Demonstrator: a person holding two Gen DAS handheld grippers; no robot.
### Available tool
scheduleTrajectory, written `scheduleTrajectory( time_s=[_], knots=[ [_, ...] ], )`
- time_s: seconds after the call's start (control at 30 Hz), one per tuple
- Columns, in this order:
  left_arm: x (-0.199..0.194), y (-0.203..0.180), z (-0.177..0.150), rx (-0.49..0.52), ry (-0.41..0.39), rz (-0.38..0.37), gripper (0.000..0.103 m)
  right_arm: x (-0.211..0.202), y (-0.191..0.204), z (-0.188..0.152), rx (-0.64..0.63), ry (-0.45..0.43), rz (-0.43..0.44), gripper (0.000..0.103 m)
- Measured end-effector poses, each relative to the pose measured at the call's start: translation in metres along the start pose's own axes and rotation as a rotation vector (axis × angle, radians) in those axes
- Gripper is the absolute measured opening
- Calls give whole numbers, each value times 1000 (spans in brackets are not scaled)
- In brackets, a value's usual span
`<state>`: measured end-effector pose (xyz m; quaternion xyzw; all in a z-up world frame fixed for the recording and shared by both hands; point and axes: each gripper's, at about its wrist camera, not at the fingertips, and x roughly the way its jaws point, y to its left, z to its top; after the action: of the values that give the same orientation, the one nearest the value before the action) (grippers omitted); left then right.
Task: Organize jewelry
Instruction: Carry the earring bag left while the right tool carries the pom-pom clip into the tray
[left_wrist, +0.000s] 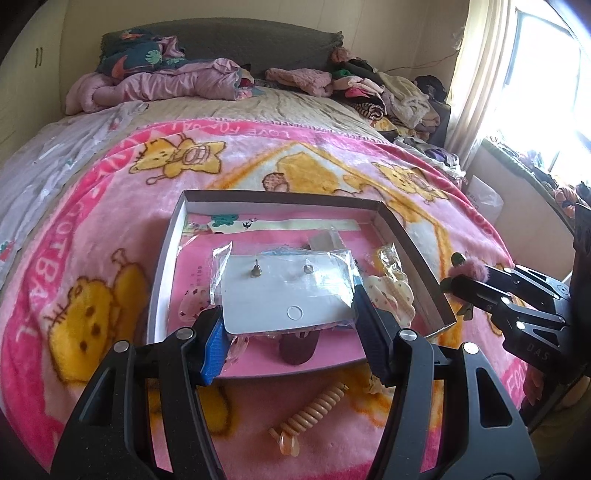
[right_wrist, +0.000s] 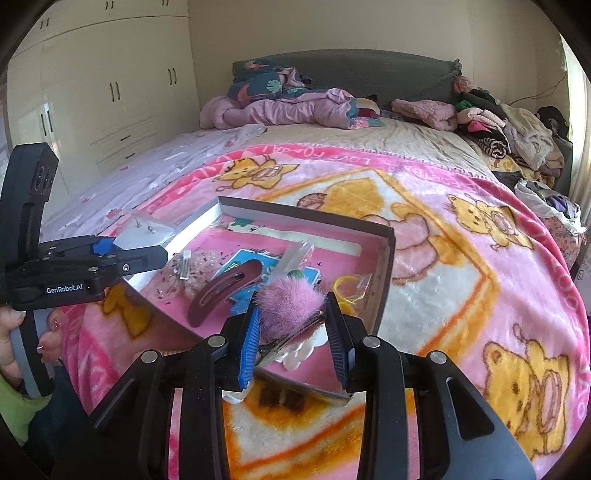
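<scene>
Clearly both loads sit loosely over the box (left_wrist: 399, 225) on the bed: the left gripper (left_wrist: 291, 325) clamps the bagged earring card (left_wrist: 280, 291) by its edges, the right gripper (right_wrist: 293, 328) pinches a fluffy hair clip (right_wrist: 288, 306), and either could slip and miss the box.

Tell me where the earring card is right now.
The earring card sits between the left gripper's fingers, above the near-left part of the box.

right gripper (right_wrist: 291, 332), lower centre: clamped on fluffy pink hair clip (right_wrist: 290, 308), above near edge of box (right_wrist: 384, 280) | left gripper (right_wrist: 147, 254), left of frame: pinching bagged earring card (right_wrist: 147, 230) over box's left wall | in box, centre: dark red snap clip (right_wrist: 221, 291), blue card (right_wrist: 242, 260)
</scene>
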<state>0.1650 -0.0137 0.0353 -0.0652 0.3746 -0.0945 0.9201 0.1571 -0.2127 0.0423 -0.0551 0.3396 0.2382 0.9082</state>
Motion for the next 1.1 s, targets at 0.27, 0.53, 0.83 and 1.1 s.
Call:
scheduleTrajectory(
  time_s=[0.27, 0.53, 0.83, 1.1],
  knots=[
    [12, 0, 3, 3, 15, -8, 51, 8, -11, 2, 23, 8, -34, 32],
    [26, 2, 11, 4, 25, -17, 51, 18, -21, 3, 38, 21, -63, 32],
    [51, 7, 17, 6, 46, -27, 51, 29, -29, 7, 48, 26, -92, 32],
    [67, 11, 15, 36, 72, -21, 51, 47, -32, 8, 54, 56, -103, 32]
  ],
)
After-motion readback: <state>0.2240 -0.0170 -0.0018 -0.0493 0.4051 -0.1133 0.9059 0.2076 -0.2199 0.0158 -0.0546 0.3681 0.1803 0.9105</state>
